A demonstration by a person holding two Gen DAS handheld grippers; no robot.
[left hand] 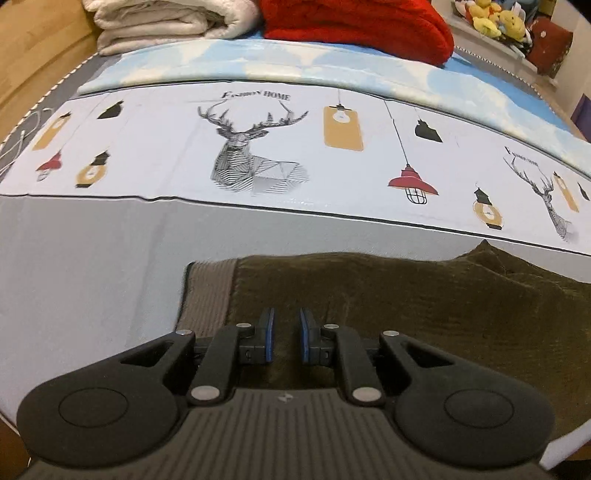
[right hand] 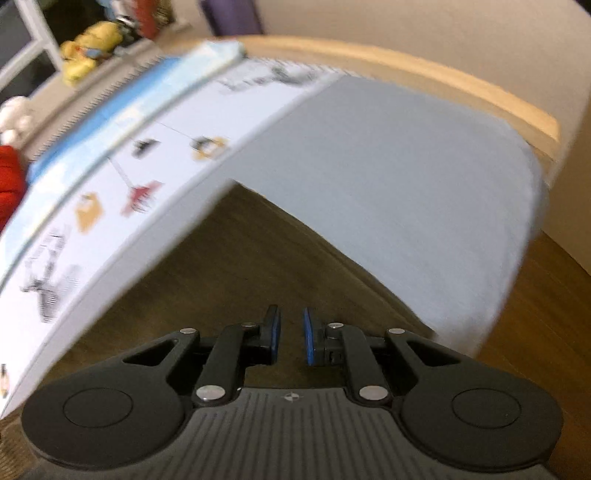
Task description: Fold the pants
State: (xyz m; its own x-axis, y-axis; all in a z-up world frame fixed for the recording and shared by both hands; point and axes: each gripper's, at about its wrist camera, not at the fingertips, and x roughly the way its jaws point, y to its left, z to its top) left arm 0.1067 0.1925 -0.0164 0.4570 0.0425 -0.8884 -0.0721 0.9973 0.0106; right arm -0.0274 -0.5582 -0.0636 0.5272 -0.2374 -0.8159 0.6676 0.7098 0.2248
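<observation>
Olive-brown pants [left hand: 406, 306] lie flat on the grey sheet [left hand: 92, 266] of a bed, their grey ribbed waistband [left hand: 208, 295] at the left end. My left gripper [left hand: 288, 332] hovers over the pants just right of the waistband, its blue pads a narrow gap apart with nothing pinched between them. In the blurred right wrist view the pants [right hand: 240, 266] run away from me towards a pointed end. My right gripper [right hand: 291, 336] is above them, jaws slightly apart and empty. Whether either gripper touches the cloth I cannot tell.
A white cloth printed with deer and lamps [left hand: 258, 147] covers the bed behind the pants. Folded cream bedding [left hand: 155, 22] and a red blanket [left hand: 362, 26] lie at the far side. Plush toys [left hand: 495, 18] sit on a shelf. The bed's wooden frame [right hand: 480, 96] and a wooden floor [right hand: 535, 314] lie to the right.
</observation>
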